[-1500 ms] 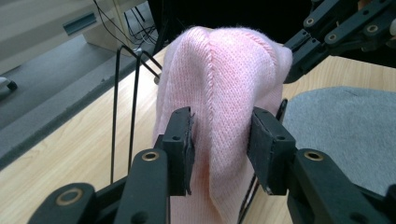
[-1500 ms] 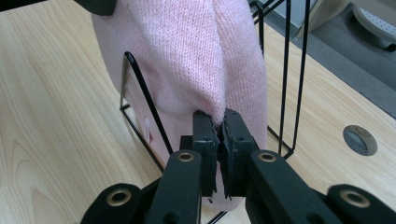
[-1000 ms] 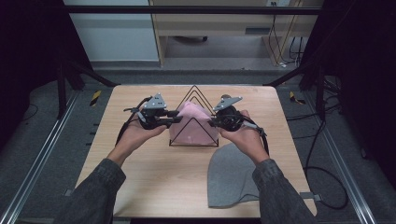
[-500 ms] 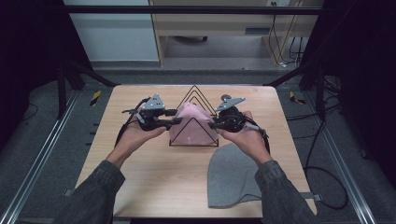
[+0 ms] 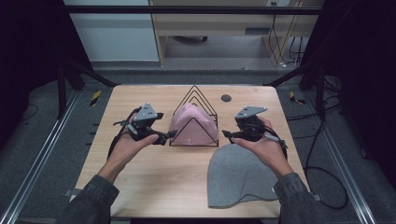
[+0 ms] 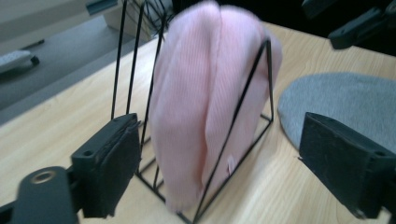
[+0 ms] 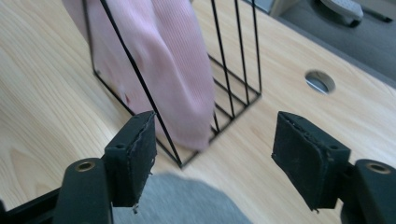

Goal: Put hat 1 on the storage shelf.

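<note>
Both hand-held grippers are letting go of the pink beanie (image 5: 193, 125) and drawing away from it, each toward its own side of the bench (image 5: 154, 186). A second ago they were pressed in against the wire rack (image 5: 195, 95) from either side; now the left hand-held gripper (image 5: 171, 135) is sitting just off the rack's left side and the right hand-held gripper (image 5: 226, 134) is standing apart from its right side. Their jaws have just been opening, and nothing is lying between them: in the left gripper view the pads are standing wide on either side of empty air, with the beanie (image 6: 210, 93) beyond them inside the black wires (image 6: 243, 116), and the right gripper view is showing the same wide gap, with the beanie (image 7: 154, 60) beyond it.

The pink beanie is standing on edge in the rack's front slot, near the middle of the bench toward its far edge, bulging a little past the wires.

That reads as the pink beanie being stowed and released. The grey beanie (image 5: 240, 175) is lying flat by the near right corner, just under the right hand, and is probably the next to go in.
</note>
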`<control>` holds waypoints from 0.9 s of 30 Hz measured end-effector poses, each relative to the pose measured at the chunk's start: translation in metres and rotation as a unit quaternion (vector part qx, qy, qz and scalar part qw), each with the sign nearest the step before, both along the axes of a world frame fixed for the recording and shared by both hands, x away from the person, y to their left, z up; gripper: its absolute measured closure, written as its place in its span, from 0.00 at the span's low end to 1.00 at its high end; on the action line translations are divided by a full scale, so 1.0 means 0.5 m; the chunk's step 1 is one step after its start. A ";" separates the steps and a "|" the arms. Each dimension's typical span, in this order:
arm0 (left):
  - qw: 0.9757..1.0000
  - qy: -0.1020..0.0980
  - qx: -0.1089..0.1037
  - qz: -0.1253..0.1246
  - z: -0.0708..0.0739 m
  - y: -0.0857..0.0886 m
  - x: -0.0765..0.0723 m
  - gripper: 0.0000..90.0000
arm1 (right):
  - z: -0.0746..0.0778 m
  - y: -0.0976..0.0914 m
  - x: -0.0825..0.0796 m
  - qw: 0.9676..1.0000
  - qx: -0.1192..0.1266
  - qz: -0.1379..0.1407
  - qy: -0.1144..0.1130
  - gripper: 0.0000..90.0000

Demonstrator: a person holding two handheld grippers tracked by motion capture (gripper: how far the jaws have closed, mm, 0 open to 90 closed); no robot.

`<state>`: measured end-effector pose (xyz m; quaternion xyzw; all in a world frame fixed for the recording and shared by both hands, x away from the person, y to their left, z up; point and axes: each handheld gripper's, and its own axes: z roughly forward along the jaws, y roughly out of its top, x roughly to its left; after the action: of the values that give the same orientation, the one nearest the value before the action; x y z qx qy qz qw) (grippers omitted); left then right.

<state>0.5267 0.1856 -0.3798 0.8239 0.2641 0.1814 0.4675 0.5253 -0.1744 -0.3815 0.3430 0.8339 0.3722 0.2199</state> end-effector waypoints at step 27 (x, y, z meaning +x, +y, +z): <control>0.991 0.074 0.057 0.093 -0.147 0.104 -0.065 0.09 | -0.171 -0.165 -0.006 0.986 -0.016 -0.103 0.129 0.56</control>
<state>0.4941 0.2378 -0.4535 0.8323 0.3627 0.1771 0.3800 0.5221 -0.2569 -0.4670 0.4684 0.8217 0.2864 0.1526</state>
